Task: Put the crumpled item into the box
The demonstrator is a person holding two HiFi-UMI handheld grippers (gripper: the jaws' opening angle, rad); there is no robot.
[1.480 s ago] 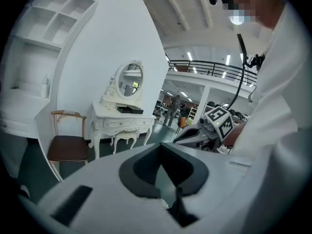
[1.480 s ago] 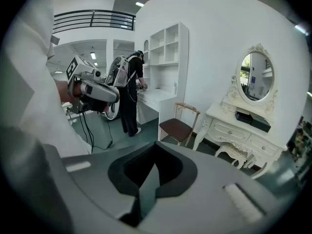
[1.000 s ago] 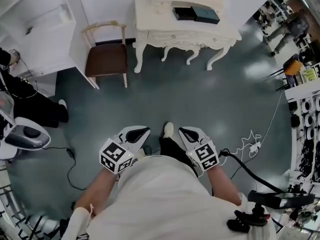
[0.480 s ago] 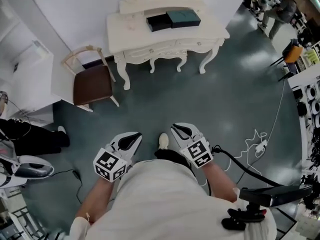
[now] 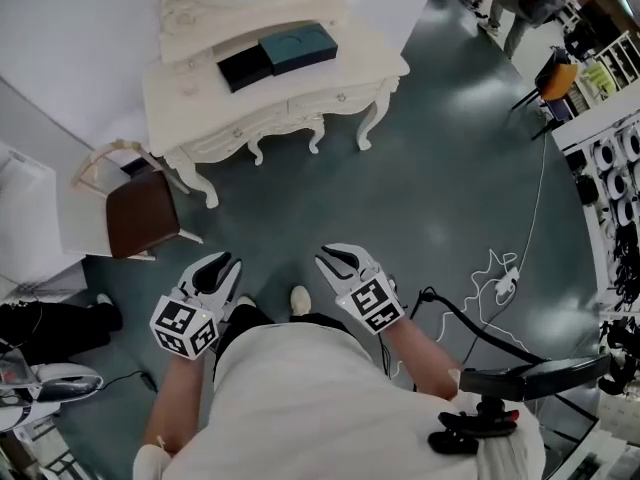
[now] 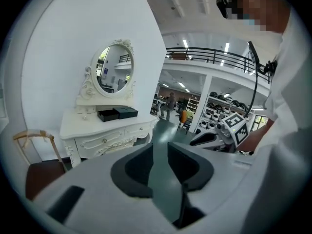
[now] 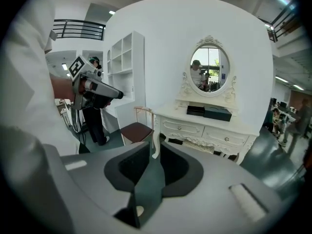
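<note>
A black open box and a teal box sit side by side on the white dressing table. They also show in the left gripper view as the black box and in the right gripper view as the black box. No crumpled item shows in any view. My left gripper and right gripper hang over the floor close to the person's body, well short of the table. The jaws of both my left gripper and right gripper are opening, with nothing between them.
A brown-seated chair stands left of the table beside a white shelf unit. An oval mirror rises behind the table. White cables and a black stand lie at the right. A person in black stands at far left.
The head view has swung, so the dressing table slid left and nearer in the picture. Both grippers sit further left and lower, and their jaws have parted.
</note>
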